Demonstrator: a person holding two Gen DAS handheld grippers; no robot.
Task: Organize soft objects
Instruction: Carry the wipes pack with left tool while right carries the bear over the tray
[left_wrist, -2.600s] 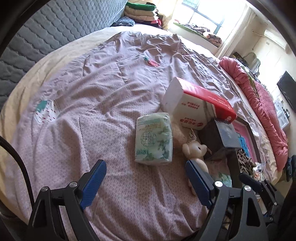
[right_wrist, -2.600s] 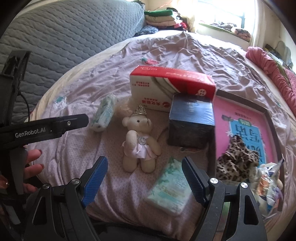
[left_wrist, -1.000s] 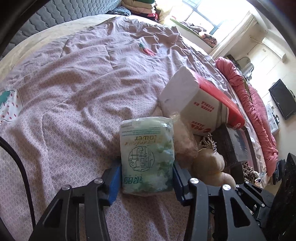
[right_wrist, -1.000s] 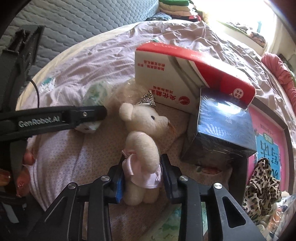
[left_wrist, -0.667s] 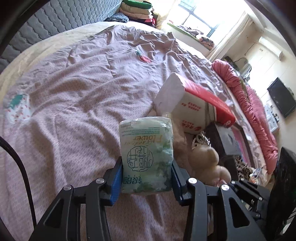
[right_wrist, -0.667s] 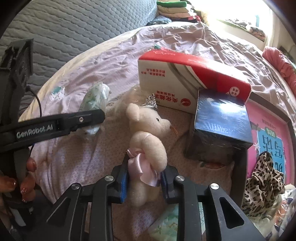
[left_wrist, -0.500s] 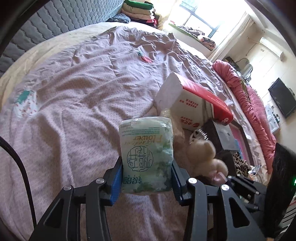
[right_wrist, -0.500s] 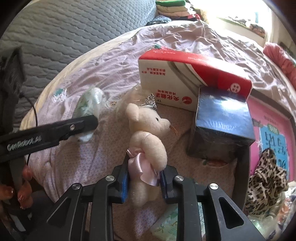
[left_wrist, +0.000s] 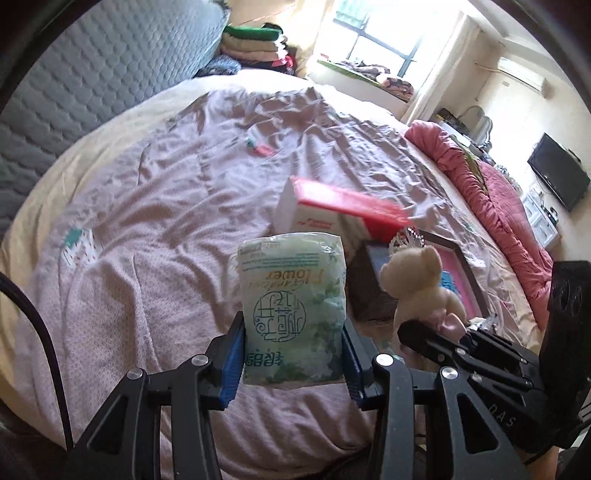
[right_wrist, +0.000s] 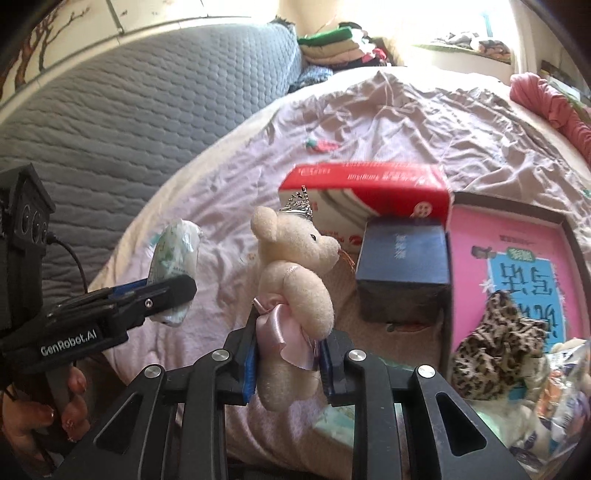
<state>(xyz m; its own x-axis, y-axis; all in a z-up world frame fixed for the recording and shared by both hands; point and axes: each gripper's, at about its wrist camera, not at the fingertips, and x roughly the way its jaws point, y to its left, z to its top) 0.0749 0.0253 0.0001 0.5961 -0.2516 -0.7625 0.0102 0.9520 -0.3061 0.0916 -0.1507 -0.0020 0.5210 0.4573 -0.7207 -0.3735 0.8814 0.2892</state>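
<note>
My left gripper (left_wrist: 291, 354) is shut on a green-and-white tissue pack (left_wrist: 291, 306) and holds it up above the pink bedspread (left_wrist: 147, 229). The pack also shows in the right wrist view (right_wrist: 175, 266), at the left. My right gripper (right_wrist: 286, 358) is shut on a cream teddy bear (right_wrist: 295, 280) with a crown and a pink bow, lifted off the bed. The bear also shows in the left wrist view (left_wrist: 417, 280), just right of the pack. A second tissue pack (right_wrist: 332, 424) lies on the bed under my right gripper, mostly hidden.
A red-and-white tissue box (right_wrist: 365, 206) and a dark blue box (right_wrist: 402, 273) stand behind the bear. An open box with a pink book (right_wrist: 517, 266), a leopard-print cloth (right_wrist: 495, 350) and bagged items lies at the right. A grey headboard (right_wrist: 147, 103) and folded clothes (right_wrist: 332, 44) are beyond.
Both grippers closed from open on the tissue pack and the bear, then lifted them off the bed. Both views have risen and now look further across the bed.
</note>
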